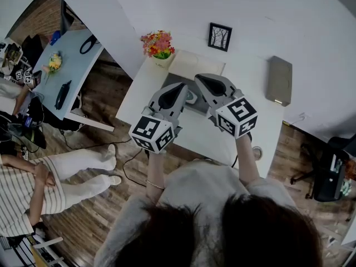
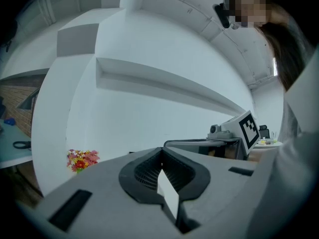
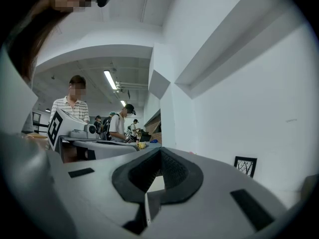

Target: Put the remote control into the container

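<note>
Both grippers are held up over a white table [image 1: 261, 115], jaws pointing toward the back wall. My left gripper [image 1: 182, 88] is shut with nothing in it, as the left gripper view [image 2: 161, 159] also shows. Close beside it, my right gripper [image 1: 200, 80] is likewise shut and empty [image 3: 160, 151]. Below them lies a dark grey tray [image 1: 170, 81], mostly hidden by the grippers. A small pale object [image 1: 191, 98] shows between the two grippers; what it is cannot be told. No remote control is plainly visible in any view.
A cream flat box [image 1: 196, 64], a flower pot [image 1: 157, 44], a framed picture [image 1: 219, 36] and a grey box [image 1: 278, 80] stand at the table's back. A person in white trousers [image 1: 67, 171] stands left of the table. A blue desk [image 1: 69, 74] is further left.
</note>
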A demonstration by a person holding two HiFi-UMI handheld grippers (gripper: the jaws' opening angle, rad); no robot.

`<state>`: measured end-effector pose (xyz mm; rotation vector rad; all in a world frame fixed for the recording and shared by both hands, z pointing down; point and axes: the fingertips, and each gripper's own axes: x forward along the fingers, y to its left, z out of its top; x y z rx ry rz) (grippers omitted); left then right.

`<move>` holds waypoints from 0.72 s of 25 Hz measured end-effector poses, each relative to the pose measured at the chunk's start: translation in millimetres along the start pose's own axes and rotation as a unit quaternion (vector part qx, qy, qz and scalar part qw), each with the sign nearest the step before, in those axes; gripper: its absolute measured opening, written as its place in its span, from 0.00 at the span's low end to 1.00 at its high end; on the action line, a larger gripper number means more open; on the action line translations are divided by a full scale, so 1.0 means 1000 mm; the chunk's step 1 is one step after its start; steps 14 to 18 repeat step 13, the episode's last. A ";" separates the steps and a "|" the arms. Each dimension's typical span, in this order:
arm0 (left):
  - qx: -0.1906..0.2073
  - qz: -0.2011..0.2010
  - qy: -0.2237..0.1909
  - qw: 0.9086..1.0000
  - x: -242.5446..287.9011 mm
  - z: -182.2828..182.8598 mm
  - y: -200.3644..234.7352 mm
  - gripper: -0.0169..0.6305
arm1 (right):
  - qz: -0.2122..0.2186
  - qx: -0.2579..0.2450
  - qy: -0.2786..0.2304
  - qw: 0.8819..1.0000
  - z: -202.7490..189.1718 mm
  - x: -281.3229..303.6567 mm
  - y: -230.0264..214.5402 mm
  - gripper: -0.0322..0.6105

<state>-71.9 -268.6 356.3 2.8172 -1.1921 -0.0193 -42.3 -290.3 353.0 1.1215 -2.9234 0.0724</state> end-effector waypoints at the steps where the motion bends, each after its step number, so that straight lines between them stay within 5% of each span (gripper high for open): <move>1: 0.001 0.000 0.000 1.000 0.000 0.000 -0.001 0.03 | 0.001 0.000 -0.001 1.000 0.000 -0.001 0.000 0.05; 18: 0.006 -0.004 0.002 1.000 0.000 0.000 -0.007 0.03 | 0.004 -0.002 -0.001 1.000 0.001 -0.005 0.003 0.05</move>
